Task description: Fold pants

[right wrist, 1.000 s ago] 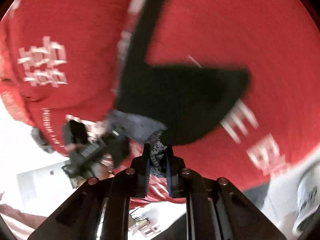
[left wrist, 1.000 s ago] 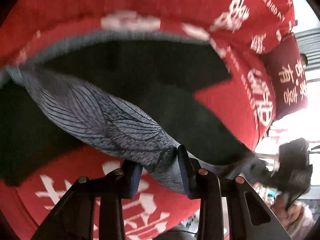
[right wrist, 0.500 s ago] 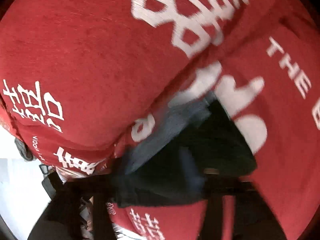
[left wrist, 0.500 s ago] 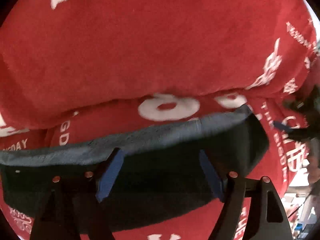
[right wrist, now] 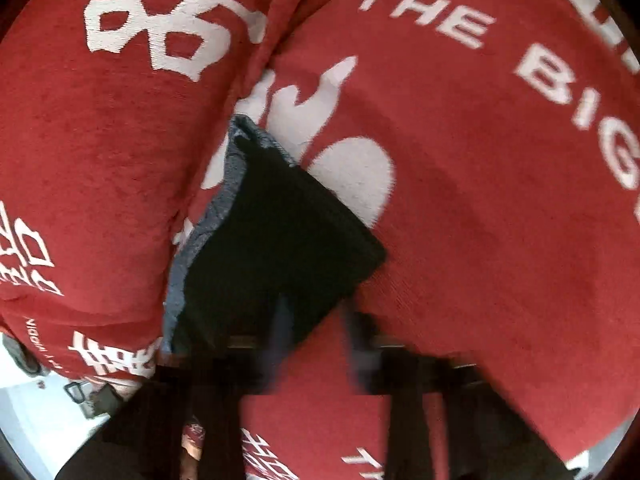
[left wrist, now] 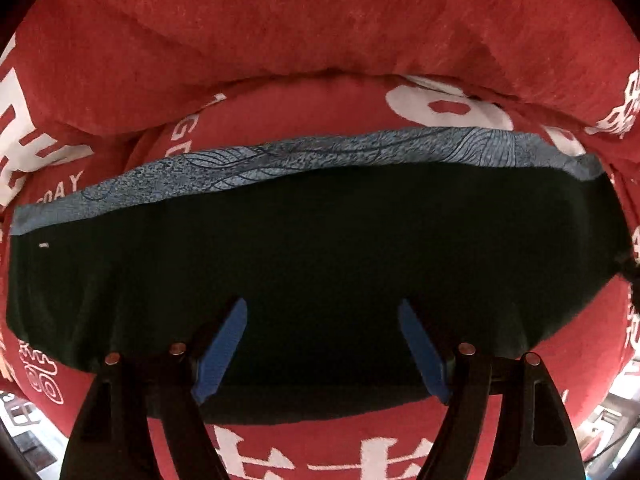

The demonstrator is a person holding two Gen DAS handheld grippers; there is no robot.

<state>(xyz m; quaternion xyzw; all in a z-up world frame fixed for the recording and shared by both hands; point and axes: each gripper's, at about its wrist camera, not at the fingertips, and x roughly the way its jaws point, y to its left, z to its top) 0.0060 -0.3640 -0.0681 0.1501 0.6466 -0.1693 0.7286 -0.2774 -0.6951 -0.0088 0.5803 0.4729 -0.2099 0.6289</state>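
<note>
Pants, one black pair with a grey patterned edge, are laid flat mid-frame on one red white-lettered cover, beneath the left gripper, jaws released and empty, while the blurred right gripper, low in frame beside pale floor, has just been clenched on nothing.
</note>
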